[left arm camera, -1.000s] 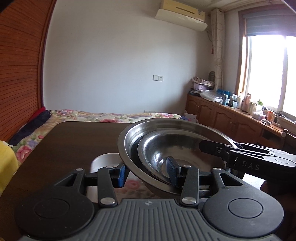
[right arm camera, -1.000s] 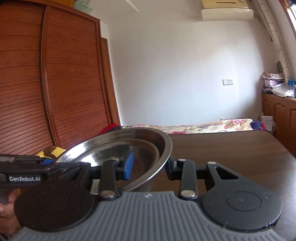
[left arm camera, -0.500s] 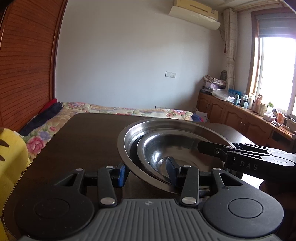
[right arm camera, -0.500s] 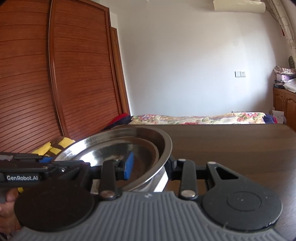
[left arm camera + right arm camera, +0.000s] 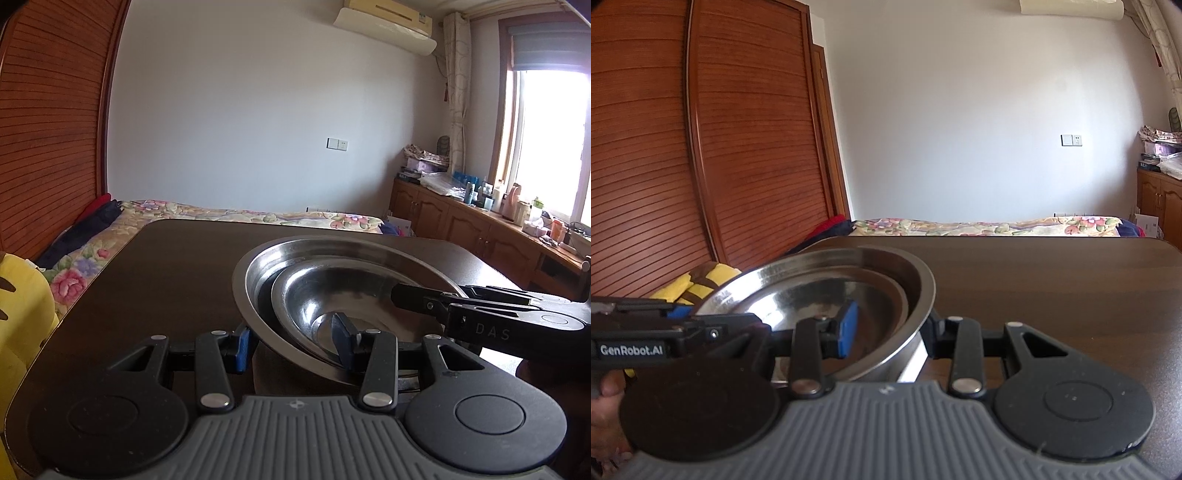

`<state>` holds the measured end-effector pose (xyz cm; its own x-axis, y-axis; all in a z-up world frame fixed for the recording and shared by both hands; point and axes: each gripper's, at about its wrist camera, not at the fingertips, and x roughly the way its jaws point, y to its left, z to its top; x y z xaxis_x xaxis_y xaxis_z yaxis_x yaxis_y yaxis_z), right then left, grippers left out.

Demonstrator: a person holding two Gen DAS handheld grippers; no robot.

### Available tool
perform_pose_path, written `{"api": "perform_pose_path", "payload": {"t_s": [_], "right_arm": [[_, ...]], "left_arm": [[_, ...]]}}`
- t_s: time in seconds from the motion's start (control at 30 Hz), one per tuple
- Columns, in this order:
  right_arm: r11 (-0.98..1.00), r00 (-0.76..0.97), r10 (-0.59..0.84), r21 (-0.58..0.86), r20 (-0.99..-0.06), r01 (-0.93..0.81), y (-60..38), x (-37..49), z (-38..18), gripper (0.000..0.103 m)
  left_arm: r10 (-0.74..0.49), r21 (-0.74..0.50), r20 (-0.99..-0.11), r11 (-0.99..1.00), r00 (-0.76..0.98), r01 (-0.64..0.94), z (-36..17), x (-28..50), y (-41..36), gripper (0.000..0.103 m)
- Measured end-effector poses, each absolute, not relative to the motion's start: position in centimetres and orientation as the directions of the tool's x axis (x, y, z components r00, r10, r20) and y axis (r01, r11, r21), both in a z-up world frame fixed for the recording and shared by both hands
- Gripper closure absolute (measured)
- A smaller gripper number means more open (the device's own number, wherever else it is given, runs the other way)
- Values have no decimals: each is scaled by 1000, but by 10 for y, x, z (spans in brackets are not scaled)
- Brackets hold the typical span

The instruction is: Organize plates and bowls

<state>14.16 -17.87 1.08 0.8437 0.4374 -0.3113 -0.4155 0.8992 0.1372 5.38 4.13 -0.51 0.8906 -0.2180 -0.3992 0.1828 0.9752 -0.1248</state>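
Both grippers are out low over the table and pointing roughly across at each other, and each one straddles a rim of the stacked steel bowls [image 5: 332,291], one pad inside and one outside. The left gripper [image 5: 291,341] has its blue pads [image 5: 242,345] closed on the near-left rim, and the right gripper [image 5: 890,328] is clamped the same way on the right side, showing up as a black bar at the right of the left wrist view. A bit of the person's hand [image 5: 607,417] shows at the lower left edge of the right wrist view.
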Motion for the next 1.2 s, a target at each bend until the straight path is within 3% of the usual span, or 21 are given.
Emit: {"api": "perform_pose_path", "payload": {"t_s": [0.1, 0.2, 0.27, 0.63, 0.93, 1.2], "right_arm": [[900, 844, 435, 130, -314, -416, -177, 142, 11, 62], [911, 855, 412, 104, -315, -400, -176, 139, 13, 50], [915, 864, 400, 80, -307, -395, -175, 135, 17, 49], [936, 895, 350, 62, -277, -347, -192, 117, 30, 49], [952, 914, 307, 66, -264, -300, -207, 102, 36, 48], [960, 927, 279, 56, -250, -273, -216, 92, 49, 29]], "left_arm": [[-224, -128, -398, 974, 890, 188, -7, 54, 43, 56], [-218, -120, -398, 975, 891, 185, -7, 53, 44, 48], [-207, -114, -401, 978, 892, 175, -7, 54, 45, 42], [-164, -77, -393, 986, 905, 145, 4, 44, 42, 34], [-144, -46, -376, 990, 915, 137, 17, 28, 36, 23], [-154, -35, -326, 988, 933, 151, 38, 19, 26, 6]]}}
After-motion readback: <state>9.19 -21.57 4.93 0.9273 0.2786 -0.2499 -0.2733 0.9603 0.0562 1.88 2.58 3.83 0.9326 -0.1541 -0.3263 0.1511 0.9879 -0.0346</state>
